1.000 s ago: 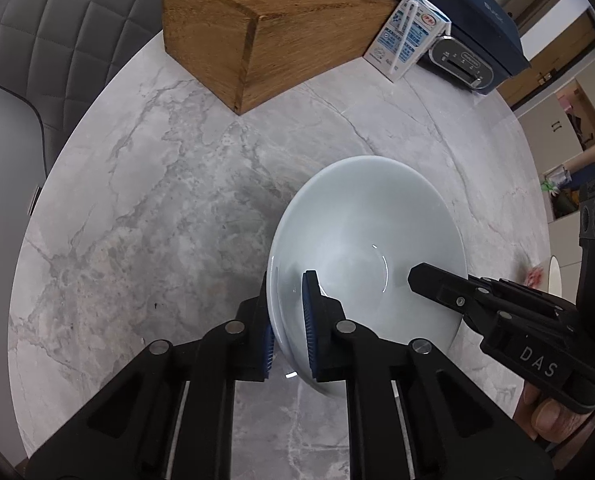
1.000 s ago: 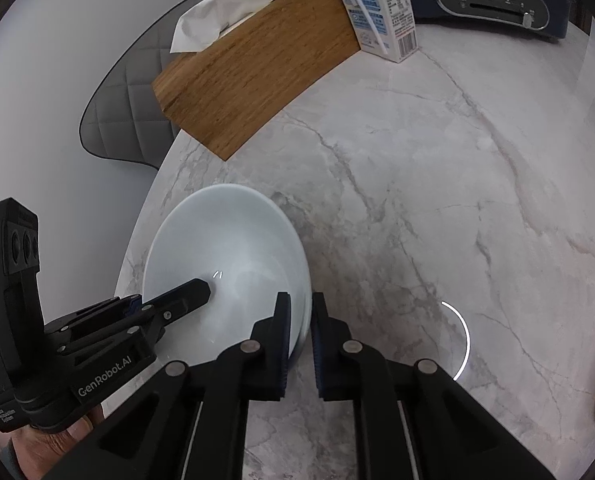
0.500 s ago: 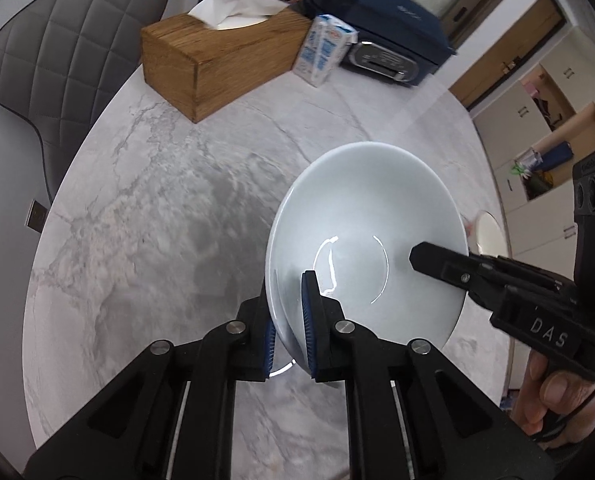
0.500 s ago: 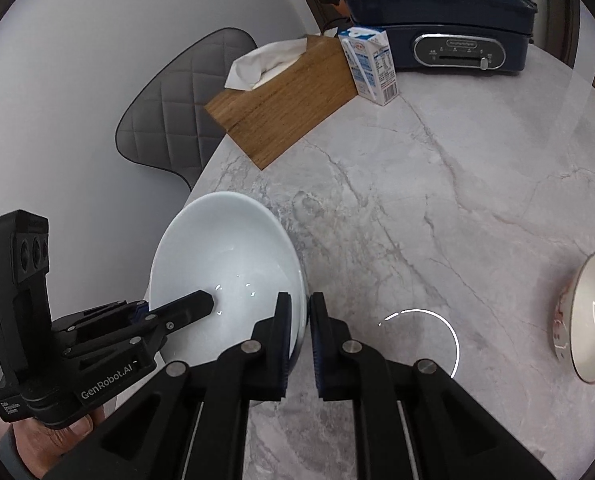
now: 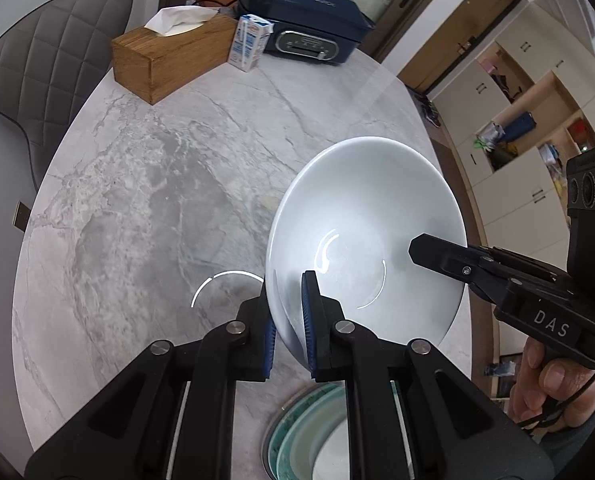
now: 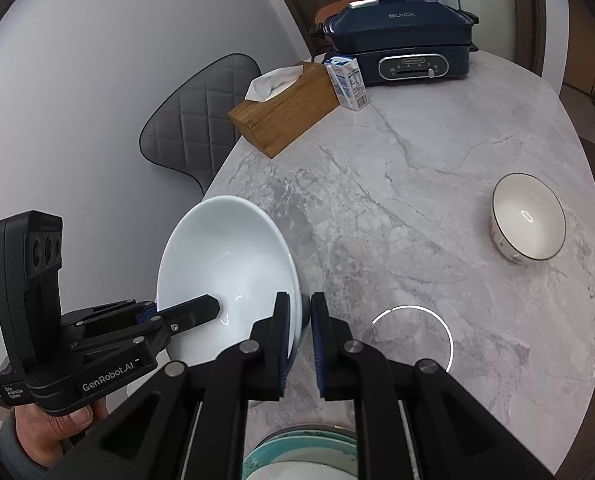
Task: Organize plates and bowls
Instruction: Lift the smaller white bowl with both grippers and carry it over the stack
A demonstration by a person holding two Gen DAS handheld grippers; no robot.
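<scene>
Both grippers pinch one white bowl (image 5: 361, 216) by opposite rims: the left gripper (image 5: 289, 328) on its near edge, the right gripper (image 6: 299, 332) on the other. The bowl hangs tilted above the marble counter (image 5: 157, 184), over stacked plates (image 5: 309, 436); a dark-rimmed bowl (image 6: 527, 216) sits well apart.

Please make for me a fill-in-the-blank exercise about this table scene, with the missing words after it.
1. Both tools hold one white bowl by its ____.
2. The milk carton stands between the wooden tissue box and the dark blue ____.
3. The smaller bowl with a dark rim stands ____ on the marble table.
4. The stacked plates near the bottom edge have ____ rims.

Missing words: rim; electric cooker; upright; teal
</scene>
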